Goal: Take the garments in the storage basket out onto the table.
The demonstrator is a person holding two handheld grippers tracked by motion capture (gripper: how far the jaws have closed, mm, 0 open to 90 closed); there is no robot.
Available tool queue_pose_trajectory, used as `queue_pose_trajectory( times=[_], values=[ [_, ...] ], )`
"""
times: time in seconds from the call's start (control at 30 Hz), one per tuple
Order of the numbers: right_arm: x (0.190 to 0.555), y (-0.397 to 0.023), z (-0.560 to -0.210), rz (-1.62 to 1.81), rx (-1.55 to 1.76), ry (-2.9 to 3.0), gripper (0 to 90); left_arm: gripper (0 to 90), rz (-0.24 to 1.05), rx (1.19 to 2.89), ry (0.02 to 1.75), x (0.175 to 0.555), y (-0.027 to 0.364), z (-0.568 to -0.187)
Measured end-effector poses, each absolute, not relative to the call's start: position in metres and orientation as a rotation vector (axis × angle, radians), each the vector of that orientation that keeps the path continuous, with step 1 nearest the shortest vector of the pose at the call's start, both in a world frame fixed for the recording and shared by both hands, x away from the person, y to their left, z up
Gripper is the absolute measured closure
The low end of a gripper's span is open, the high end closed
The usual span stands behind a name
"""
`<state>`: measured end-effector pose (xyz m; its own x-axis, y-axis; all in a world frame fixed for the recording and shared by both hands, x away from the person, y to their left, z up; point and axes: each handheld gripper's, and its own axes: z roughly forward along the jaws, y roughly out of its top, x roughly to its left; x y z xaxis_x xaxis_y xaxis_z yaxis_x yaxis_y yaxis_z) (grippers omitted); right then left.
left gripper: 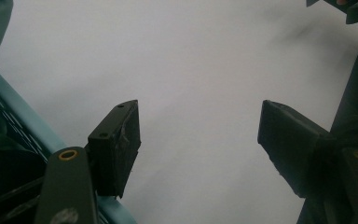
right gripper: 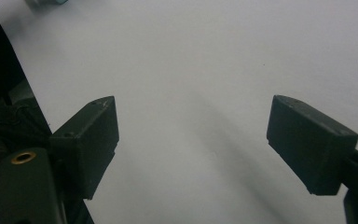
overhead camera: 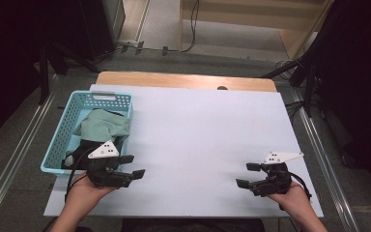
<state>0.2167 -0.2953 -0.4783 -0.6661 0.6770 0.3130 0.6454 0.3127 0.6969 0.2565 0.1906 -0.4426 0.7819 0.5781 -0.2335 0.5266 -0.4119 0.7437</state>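
Observation:
My left gripper (overhead camera: 134, 166) rests low over the white table sheet (overhead camera: 198, 130) just right of the blue basket (overhead camera: 58, 140), jaws wide apart with nothing between them (left gripper: 198, 140). My right gripper (overhead camera: 249, 175) sits near the front right of the sheet, also open and empty (right gripper: 191, 140). Both point toward the middle of the table. The basket holds a pale green cloth (overhead camera: 104, 123) and a dark garment (overhead camera: 79, 150) beneath it. The basket's blue rim (left gripper: 23, 116) runs along the left of the left gripper view.
The white sheet covers a wooden table whose far edge (overhead camera: 183, 79) shows beyond it. Metal rails (overhead camera: 9, 164) run along both sides on the floor. Dark stands and cables (overhead camera: 309, 72) sit at the back right.

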Motion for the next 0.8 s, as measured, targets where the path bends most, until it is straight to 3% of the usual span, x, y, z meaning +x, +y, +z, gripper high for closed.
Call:
queue_pose_trajectory(
  times=[0.8],
  values=[
    [0.2167,-0.2938,-0.4799,1.281,1.258,2.533,15.4,30.2,0.079,2.11,0.822,0.2567,0.1889,-0.4421]
  ],
)
